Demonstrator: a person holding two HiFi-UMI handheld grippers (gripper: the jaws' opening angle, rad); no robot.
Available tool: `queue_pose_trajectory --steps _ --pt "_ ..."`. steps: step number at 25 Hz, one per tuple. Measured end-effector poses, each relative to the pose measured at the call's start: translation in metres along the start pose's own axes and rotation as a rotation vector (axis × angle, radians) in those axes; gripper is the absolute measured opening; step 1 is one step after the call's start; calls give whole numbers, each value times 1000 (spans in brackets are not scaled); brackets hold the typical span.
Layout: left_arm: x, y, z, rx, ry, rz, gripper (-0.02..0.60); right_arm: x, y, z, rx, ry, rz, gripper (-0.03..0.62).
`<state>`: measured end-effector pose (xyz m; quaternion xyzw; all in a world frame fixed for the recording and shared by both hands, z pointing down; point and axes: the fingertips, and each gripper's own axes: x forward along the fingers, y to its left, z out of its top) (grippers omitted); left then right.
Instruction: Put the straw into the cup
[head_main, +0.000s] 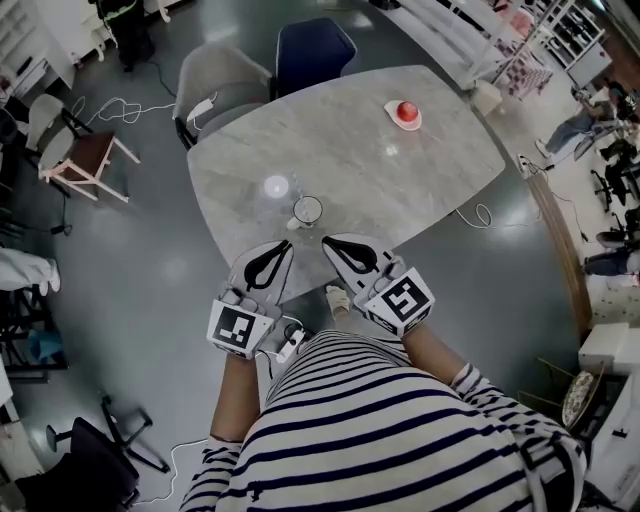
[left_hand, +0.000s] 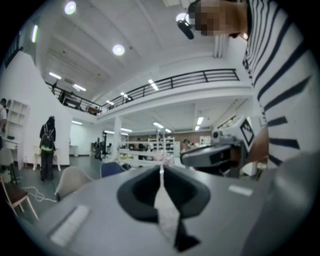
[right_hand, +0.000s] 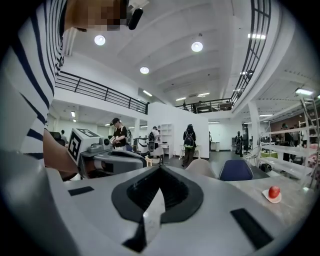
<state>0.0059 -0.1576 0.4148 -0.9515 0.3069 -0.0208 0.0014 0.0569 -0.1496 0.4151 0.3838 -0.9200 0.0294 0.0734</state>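
Note:
A clear cup (head_main: 307, 210) stands near the front edge of the marble table (head_main: 350, 160). I cannot make out a straw in any view. My left gripper (head_main: 284, 245) and right gripper (head_main: 329, 241) hover side by side just in front of the cup, tips at the table's near edge. Both are shut with nothing between the jaws. In the left gripper view the left gripper (left_hand: 161, 170) points level over the table, and the right gripper's body (left_hand: 215, 152) shows beside it. The right gripper (right_hand: 160, 168) likewise looks across the room, past the left gripper's body (right_hand: 107, 157). Neither gripper view shows the cup.
A red round thing on a small white dish (head_main: 405, 112) (right_hand: 273, 193) sits at the table's far right. A grey chair (head_main: 222, 80) and a dark blue chair (head_main: 312, 50) stand at the far side. A wooden chair (head_main: 85, 155) and cables lie on the floor to the left.

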Motion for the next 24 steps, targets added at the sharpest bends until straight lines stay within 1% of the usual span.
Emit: queue_pose_trajectory --steps 4,7,13,15,18,24 --pt "6 2 0 3 4 -2 23 4 -5 -3 -1 13 6 5" --pt "4 -1 -2 17 24 -4 23 3 -2 -3 -2 6 9 5" --pt "8 3 11 5 12 -14 23 6 -7 8 7 10 3 5" --pt "10 0 9 6 12 -20 23 4 -7 5 10 14 3 5" --pt "6 -6 2 5 15 -25 23 2 -1 -2 10 16 6 5" --pt "-16 -17 2 5 8 -33 23 -3 23 -3 4 23 12 5"
